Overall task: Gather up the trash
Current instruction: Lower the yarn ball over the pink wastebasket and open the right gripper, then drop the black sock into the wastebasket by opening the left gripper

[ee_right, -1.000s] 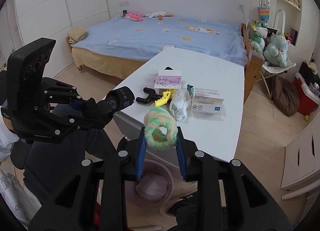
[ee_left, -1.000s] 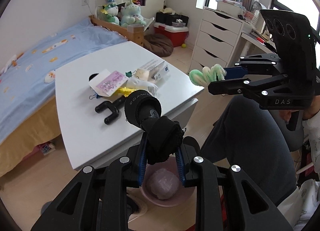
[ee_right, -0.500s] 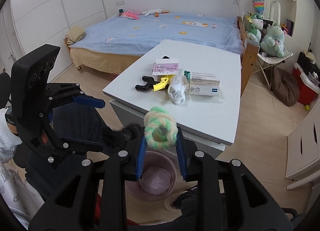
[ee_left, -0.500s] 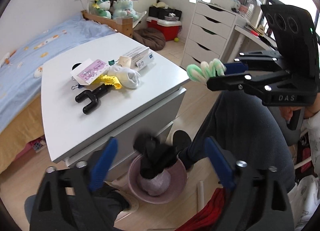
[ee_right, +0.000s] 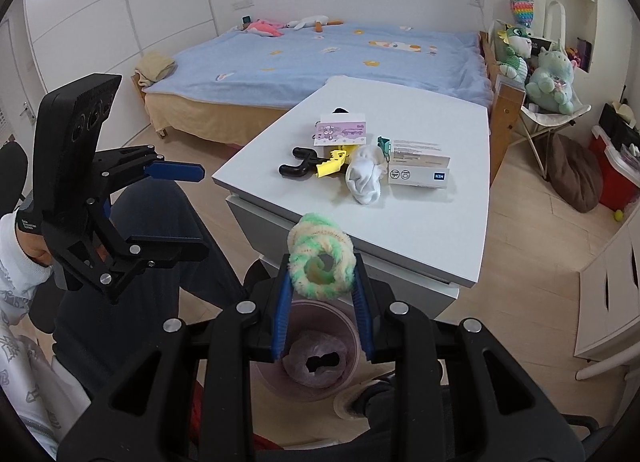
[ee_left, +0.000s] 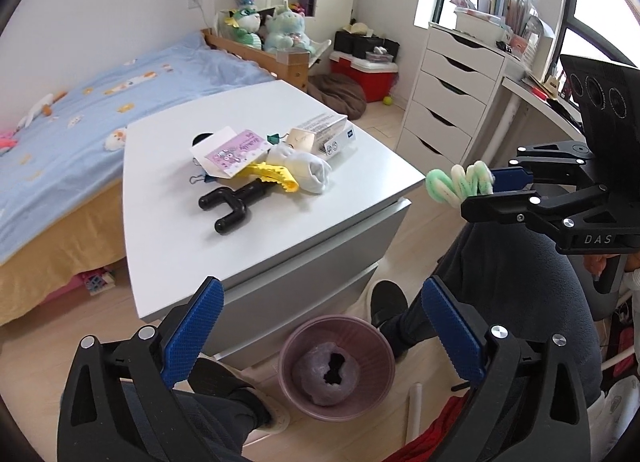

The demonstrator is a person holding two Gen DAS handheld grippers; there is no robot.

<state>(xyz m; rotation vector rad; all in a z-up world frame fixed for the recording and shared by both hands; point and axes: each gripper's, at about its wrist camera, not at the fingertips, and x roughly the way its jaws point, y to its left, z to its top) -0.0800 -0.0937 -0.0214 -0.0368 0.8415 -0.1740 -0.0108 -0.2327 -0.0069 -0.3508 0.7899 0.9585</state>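
Note:
A pink trash bin (ee_left: 372, 332) with a plastic liner stands on the floor below the table's near edge; it also shows in the right wrist view (ee_right: 348, 328). My left gripper (ee_left: 320, 322) is open and empty above the bin, and it also shows in the right wrist view (ee_right: 188, 209). My right gripper (ee_right: 322, 282) is shut on a green and cream fuzzy ring (ee_right: 322, 260), held above the bin; the ring also shows in the left wrist view (ee_left: 456, 183). On the white table (ee_left: 168, 254) lie a white sock (ee_left: 308, 167), a black Y-shaped tool (ee_left: 232, 203), a yellow piece (ee_left: 276, 175), a pink card (ee_left: 236, 149) and a white box (ee_left: 328, 131).
A bed with a blue sheet (ee_left: 60, 129) is behind the table. A white drawer unit (ee_left: 452, 97) stands at the right. A person's dark-trousered legs (ee_left: 516, 290) and slippered feet (ee_left: 384, 300) are beside the bin. A red cooler (ee_left: 368, 75) and plush toys (ee_left: 264, 31) are at the back.
My left gripper opened and let go of the black object, which dropped into the bin. My right gripper kept hold of the fuzzy ring and shifted slightly.

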